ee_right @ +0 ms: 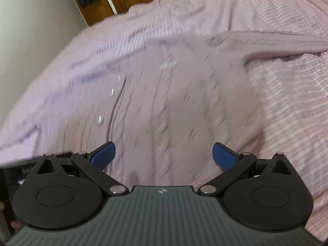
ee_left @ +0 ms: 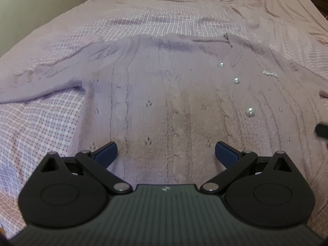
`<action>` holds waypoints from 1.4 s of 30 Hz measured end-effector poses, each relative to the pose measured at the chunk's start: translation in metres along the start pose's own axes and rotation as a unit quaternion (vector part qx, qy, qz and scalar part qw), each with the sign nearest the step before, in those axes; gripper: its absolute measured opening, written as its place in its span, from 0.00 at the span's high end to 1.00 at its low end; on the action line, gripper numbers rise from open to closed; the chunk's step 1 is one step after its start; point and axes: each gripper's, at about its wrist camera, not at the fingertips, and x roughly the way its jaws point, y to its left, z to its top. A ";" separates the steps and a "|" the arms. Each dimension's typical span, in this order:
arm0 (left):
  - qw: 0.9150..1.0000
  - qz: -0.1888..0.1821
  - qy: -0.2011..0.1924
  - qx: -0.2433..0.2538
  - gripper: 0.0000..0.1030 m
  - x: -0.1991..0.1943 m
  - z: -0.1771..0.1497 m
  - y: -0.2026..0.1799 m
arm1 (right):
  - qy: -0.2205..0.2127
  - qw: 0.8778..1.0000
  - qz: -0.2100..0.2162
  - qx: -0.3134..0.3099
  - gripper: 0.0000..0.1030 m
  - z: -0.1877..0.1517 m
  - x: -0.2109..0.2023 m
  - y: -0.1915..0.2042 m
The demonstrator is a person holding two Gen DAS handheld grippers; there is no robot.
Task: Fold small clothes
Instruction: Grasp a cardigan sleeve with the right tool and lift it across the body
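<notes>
**Two open grippers hovering over a spread cardigan, nothing gripped yet**

Two grippers are hanging above a mauve knitted cardigan with pearl buttons [ee_left: 164, 94], which is lying flat and face-up on a bed covered in a pink checked blanket [ee_left: 47, 123]. One sleeve [ee_left: 47, 78] is stretching out to the left, the other [ee_right: 287, 43] out to the right.

Judging by the layout, folding is only beginning. A good first move would be pinching a sleeve or side edge through a single layer, lifting low, and laying it across the chest without dragging the body. The pearl buttons [ee_left: 236, 80] are best avoided, since a pad closing on one would likely slip. The blanket underneath could get caught too, so a shallow bite seems wise.

The left gripper [ee_left: 166, 151] is standing wide apart, holding nothing, blue pads [ee_left: 107, 152] poised over the lower body of the knit. The right gripper [ee_right: 164, 153] is likewise spread and empty; its view is blurring, so contact with the fabric cannot be told.
</notes>
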 end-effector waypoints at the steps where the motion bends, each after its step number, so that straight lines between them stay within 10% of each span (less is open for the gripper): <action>1: 1.000 -0.003 0.002 0.003 0.00 -0.001 0.002 -0.003 | -0.008 1.000 0.001 0.010 0.00 0.007 -0.003 -0.010; 20: 0.998 0.023 0.045 0.045 0.00 0.037 0.005 -0.034 | -0.103 0.973 -0.080 0.190 0.00 0.126 0.039 -0.224; 33: 0.998 0.032 0.034 0.049 0.00 0.036 0.001 -0.038 | -0.165 0.947 -0.074 0.266 0.00 0.157 0.065 -0.298; 36: 0.998 0.035 0.030 0.050 0.00 0.035 -0.001 -0.039 | -0.167 0.950 -0.099 0.243 0.36 0.160 0.064 -0.292; 38: 0.997 0.041 0.026 0.052 0.00 0.034 -0.002 -0.042 | -0.170 0.949 -0.123 0.237 0.88 0.160 0.060 -0.288; 42: 0.998 0.039 0.024 0.051 0.00 0.033 -0.002 -0.041 | -0.221 0.944 -0.140 0.200 0.94 0.158 0.036 -0.276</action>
